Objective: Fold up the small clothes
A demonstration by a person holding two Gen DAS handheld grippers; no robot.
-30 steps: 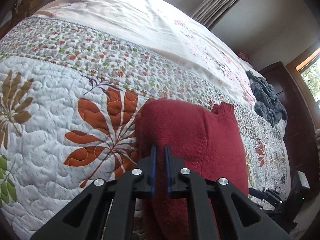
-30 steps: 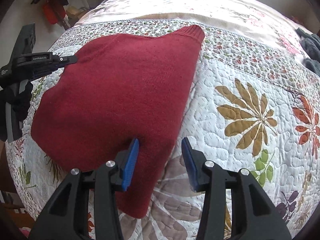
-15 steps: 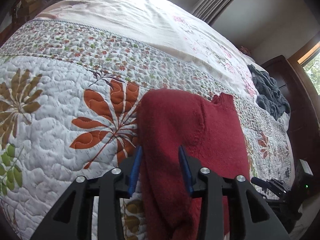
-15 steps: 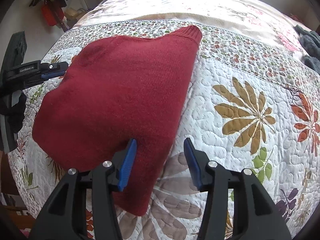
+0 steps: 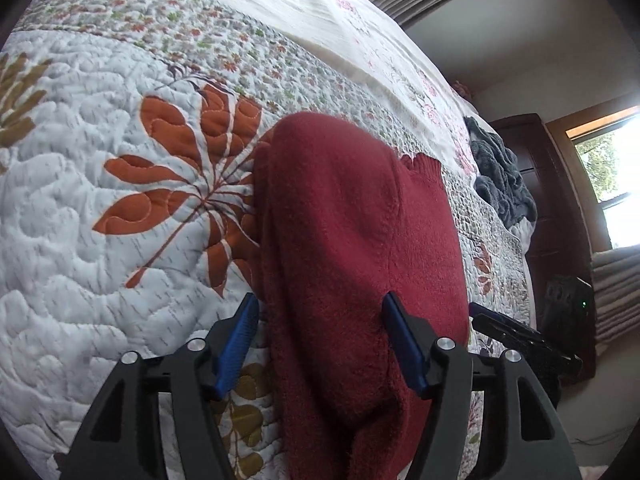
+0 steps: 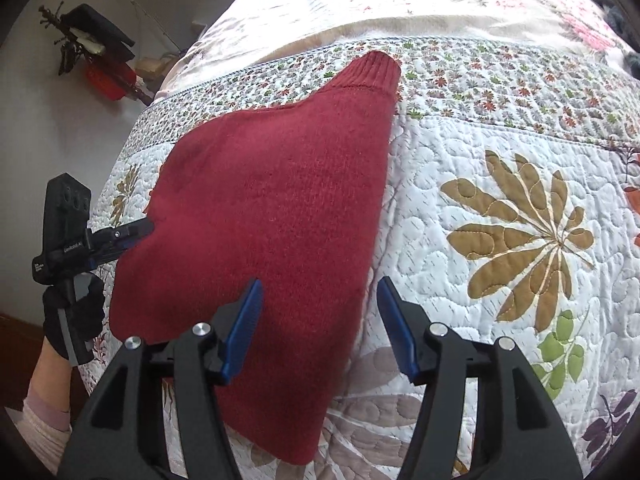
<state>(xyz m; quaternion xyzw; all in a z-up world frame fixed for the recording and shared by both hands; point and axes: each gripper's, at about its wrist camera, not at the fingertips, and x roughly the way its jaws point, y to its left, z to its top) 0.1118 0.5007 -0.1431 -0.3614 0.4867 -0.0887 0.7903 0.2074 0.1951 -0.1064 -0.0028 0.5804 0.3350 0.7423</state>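
A red knitted sweater [image 5: 352,240] lies folded on the floral quilt [image 5: 80,184], its ribbed cuff [image 6: 376,70] pointing to the far side. My left gripper [image 5: 322,340] is open at the sweater's near end, with one blue finger on either side of the cloth. In the right wrist view the sweater [image 6: 272,208] is a flat wedge, and my right gripper [image 6: 322,320] stands open over its near right edge. The left gripper [image 6: 120,236], held in a black-gloved hand [image 6: 72,320], shows at the sweater's left edge. The right gripper's tip [image 5: 516,330] appears beyond the sweater's right side.
A grey blanket [image 5: 500,176] is bunched at the bed's far right beside dark wooden furniture [image 5: 560,208] and a window. A red and black object [image 6: 104,68] sits against the wall past the bed's left corner. Quilt [image 6: 500,220] stretches bare to the right.
My left gripper was shut on the sweater's near edge one second ago; it has opened wide and let go. The right gripper stayed open and drew back slightly.
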